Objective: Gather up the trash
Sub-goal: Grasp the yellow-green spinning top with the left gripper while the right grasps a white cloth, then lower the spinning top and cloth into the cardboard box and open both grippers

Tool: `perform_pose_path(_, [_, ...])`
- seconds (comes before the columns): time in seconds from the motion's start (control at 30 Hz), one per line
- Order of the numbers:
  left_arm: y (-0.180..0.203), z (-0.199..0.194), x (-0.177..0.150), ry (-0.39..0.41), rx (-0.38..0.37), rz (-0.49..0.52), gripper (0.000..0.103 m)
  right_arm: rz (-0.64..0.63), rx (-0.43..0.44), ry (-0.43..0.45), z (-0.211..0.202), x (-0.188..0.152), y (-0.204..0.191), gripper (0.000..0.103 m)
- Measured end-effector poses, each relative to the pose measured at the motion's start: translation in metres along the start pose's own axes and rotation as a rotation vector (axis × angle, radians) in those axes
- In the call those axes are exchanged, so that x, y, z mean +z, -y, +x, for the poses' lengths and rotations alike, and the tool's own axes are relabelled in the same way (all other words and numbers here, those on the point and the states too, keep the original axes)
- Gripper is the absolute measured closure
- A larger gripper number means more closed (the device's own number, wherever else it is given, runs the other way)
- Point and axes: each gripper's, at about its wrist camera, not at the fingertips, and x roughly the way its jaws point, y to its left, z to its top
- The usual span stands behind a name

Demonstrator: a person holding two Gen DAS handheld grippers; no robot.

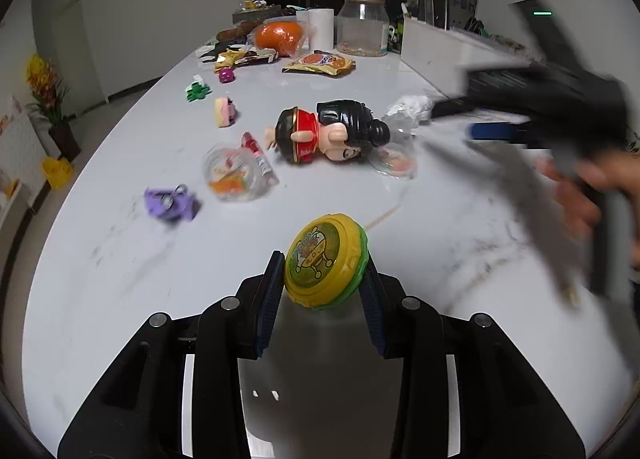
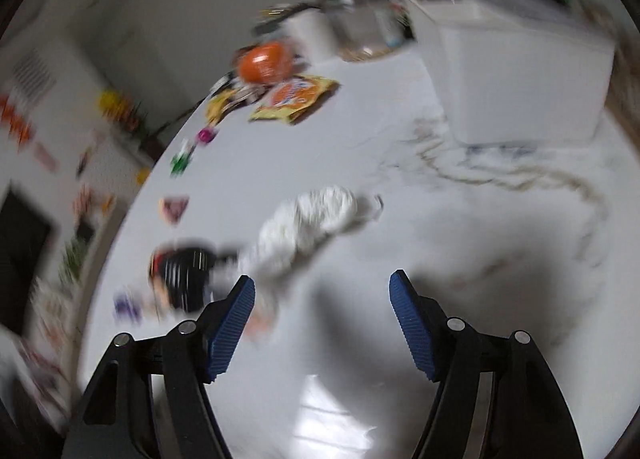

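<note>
Fingers [image 1: 276,291] of the left gripper [image 1: 325,291] clamp the yellow-green disc [image 1: 324,261], face tilted up-left.

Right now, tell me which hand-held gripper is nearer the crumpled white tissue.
Right. The right hand-held gripper hovers just short of the tissue; the left sits farther back, clamping a yellow disc toy.

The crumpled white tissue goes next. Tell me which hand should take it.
Right. The right tongs stand open and empty, with the crumpled white tissue just ahead of them. The left tongs are closed on the yellow and green disc.
</note>
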Motion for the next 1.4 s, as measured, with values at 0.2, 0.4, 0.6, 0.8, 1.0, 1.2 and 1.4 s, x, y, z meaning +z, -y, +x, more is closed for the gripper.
perform_pose_path(0.2, [-0.003,-0.02,-0.021,-0.014,-0.04,-0.037,0.066,0.032,-0.145,-0.043,0.043,0.024,-0.029,0.059])
perform_pose_path(0.4, [-0.008,-0.038,-0.034,-0.018,-0.052,-0.084,0.066,-0.09,-0.13,0.01,0.006,-0.003,-0.047,0.068])
perform_pose_path(0.6, [0.003,-0.085,-0.059,0.027,-0.029,-0.065,0.066,-0.266,-0.058,0.116,-0.11,-0.079,-0.047,0.068])
perform_pose_path(0.8, [0.021,-0.141,-0.11,0.046,-0.01,-0.038,0.066,-0.407,0.031,0.096,-0.205,-0.201,-0.036,0.067])
perform_pose_path(1.0, [0.035,-0.18,-0.178,-0.017,-0.031,-0.029,0.066,-0.478,0.08,-0.031,-0.231,-0.313,-0.027,0.067])
perform_pose_path(1.2, [0.049,-0.167,-0.238,-0.172,-0.068,0.001,0.066,-0.475,0.084,-0.194,-0.199,-0.377,-0.016,0.066])
perform_pose_path(1.4, [0.043,-0.134,-0.272,-0.3,-0.046,-0.009,0.031,-0.508,-0.013,-0.298,-0.149,-0.409,-0.007,0.037])
